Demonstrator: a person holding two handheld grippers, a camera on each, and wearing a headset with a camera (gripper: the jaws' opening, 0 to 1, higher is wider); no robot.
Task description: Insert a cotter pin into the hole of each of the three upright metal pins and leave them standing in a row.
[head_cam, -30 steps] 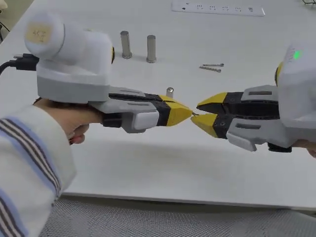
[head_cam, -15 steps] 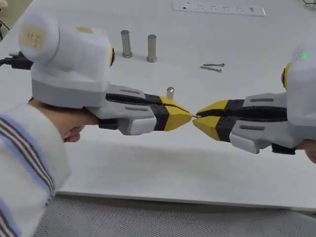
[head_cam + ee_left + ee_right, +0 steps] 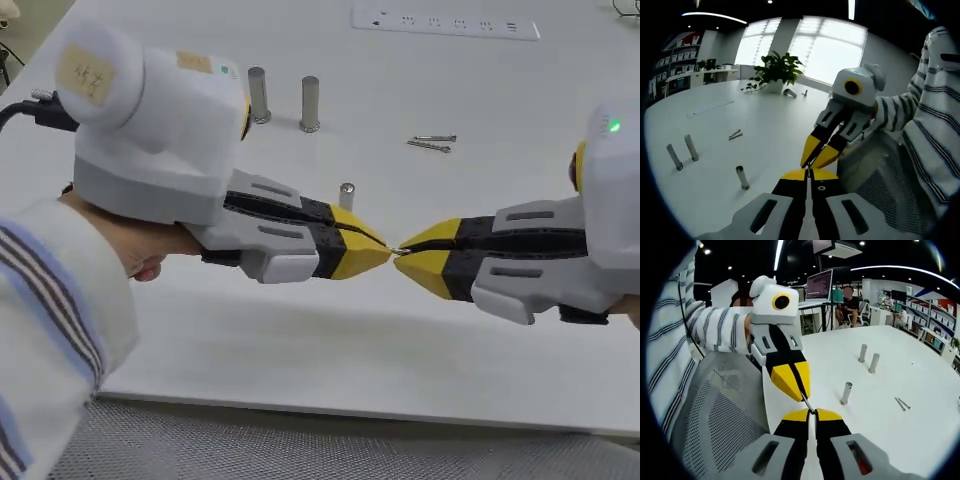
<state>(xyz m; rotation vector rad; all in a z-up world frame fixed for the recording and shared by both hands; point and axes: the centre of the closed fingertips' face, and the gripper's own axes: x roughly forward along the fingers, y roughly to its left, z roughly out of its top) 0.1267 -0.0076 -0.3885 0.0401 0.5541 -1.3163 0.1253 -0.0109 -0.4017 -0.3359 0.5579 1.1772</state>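
The right gripper [image 3: 408,257], whose jaws had stood apart a second earlier, had drawn them together on the free end of the cotter pin [image 3: 807,403]. The left gripper [image 3: 384,250] had kept its jaws clamped on the other end. So both tools gripped the cotter pin tip to tip, in the air in front of the near metal pin [image 3: 346,195] and slightly to its right, not in any hole. The other two metal pins [image 3: 310,103] stood well behind the near metal pin, to its left. Two spare cotter pins [image 3: 431,143] lay behind it to the right. This looked like a re-grip before aiming at a hole, with all three insertions seemingly still to do.
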